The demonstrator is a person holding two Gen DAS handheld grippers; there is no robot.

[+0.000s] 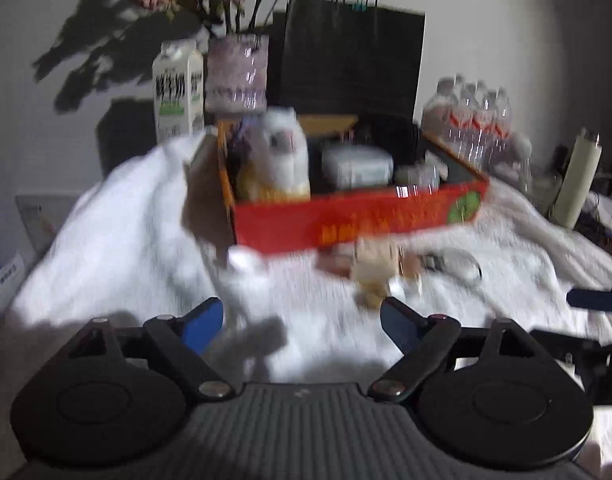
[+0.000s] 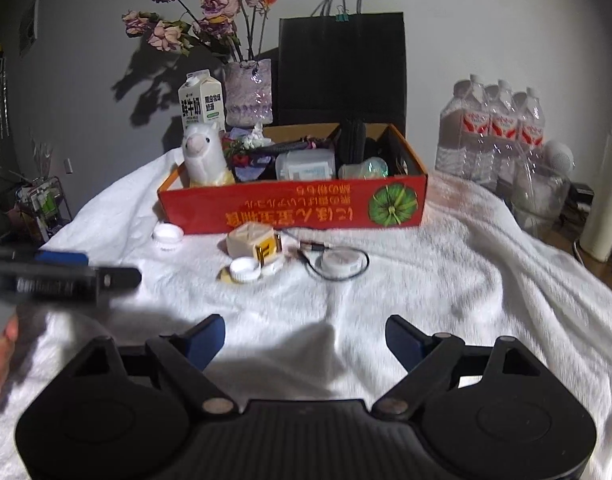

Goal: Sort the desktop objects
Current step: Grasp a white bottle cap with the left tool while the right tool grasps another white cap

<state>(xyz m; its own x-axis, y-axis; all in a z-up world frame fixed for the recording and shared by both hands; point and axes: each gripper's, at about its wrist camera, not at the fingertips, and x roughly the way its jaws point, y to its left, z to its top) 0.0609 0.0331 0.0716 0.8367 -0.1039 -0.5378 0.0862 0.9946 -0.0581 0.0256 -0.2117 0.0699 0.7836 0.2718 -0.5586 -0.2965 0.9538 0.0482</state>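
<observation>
Ahead of the right gripper (image 2: 305, 340), whose fingers stand wide apart with nothing between them, we see the loose items on the white cloth (image 2: 445, 280): one beige cube (image 2: 252, 242), two white caps (image 2: 168, 236) (image 2: 245, 270), and one cable (image 2: 337, 260) looped round a disc. Just beyond them stands the red box (image 2: 294, 208), holding one plush alpaca (image 2: 204, 154) and other items too crowded to name. The left gripper (image 1: 302, 322), likewise spread and empty, faces the same box; its view is motion-blurred, so we cannot resolve small items there. Behind stand one milk carton (image 2: 202, 100), one vase (image 2: 250, 92), one black bag (image 2: 341, 68), and a pack of bottles (image 2: 493, 128), number uncertain.
</observation>
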